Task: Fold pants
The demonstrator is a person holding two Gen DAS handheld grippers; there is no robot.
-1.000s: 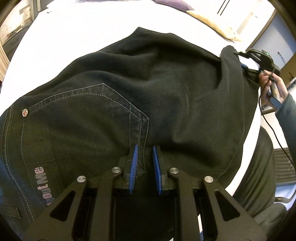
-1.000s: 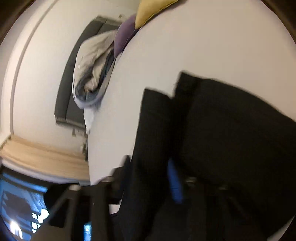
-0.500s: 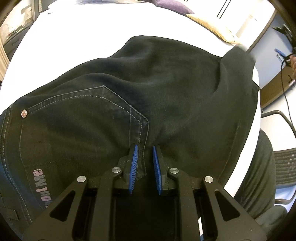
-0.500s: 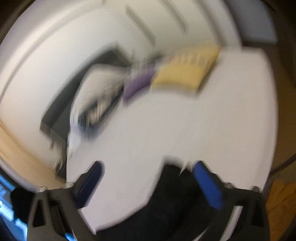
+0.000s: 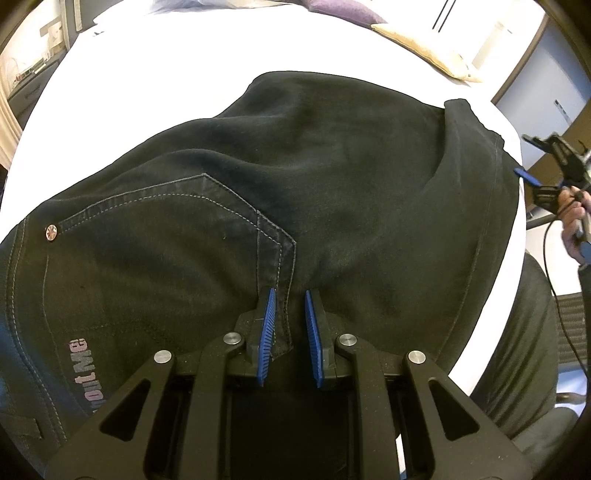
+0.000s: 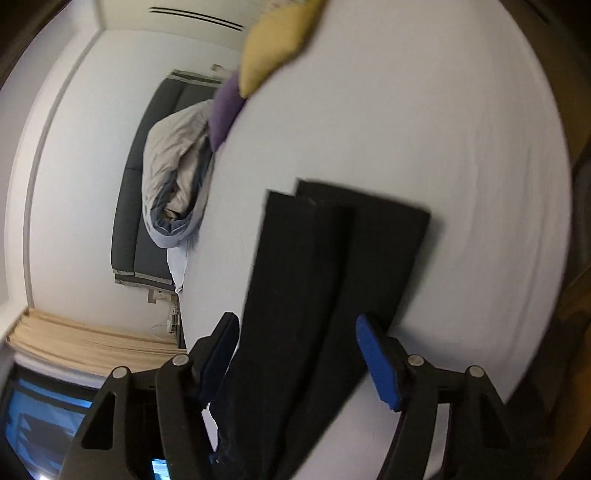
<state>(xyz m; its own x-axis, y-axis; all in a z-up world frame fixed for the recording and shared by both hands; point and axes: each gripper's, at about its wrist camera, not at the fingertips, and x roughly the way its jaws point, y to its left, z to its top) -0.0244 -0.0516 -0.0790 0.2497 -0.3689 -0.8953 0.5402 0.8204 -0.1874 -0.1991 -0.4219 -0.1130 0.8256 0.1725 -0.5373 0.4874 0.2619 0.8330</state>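
Note:
Black jeans (image 5: pixel 295 192) lie on the white bed, back pocket up, the legs folded over the seat. My left gripper (image 5: pixel 288 299) is shut on the jeans' near edge at the pocket seam; fabric sits between the blue pads. My right gripper (image 5: pixel 532 166) shows at the far right of the left wrist view, off the bed's edge. In the right wrist view it (image 6: pixel 297 332) is open wide and empty, with the jeans' leg ends (image 6: pixel 332 266) lying beyond and between the fingers, untouched.
The white bed (image 5: pixel 184 81) extends beyond the jeans. Yellow (image 5: pixel 424 48) and purple (image 5: pixel 343 7) pillows lie at its far side, with a grey duvet (image 6: pixel 177 177) against a dark headboard. A chair (image 5: pixel 569 317) stands at the right.
My right gripper let go of the leg ends, swung away and turned back toward them, open. The leg ends now rest on the jeans. The left gripper has stayed put.

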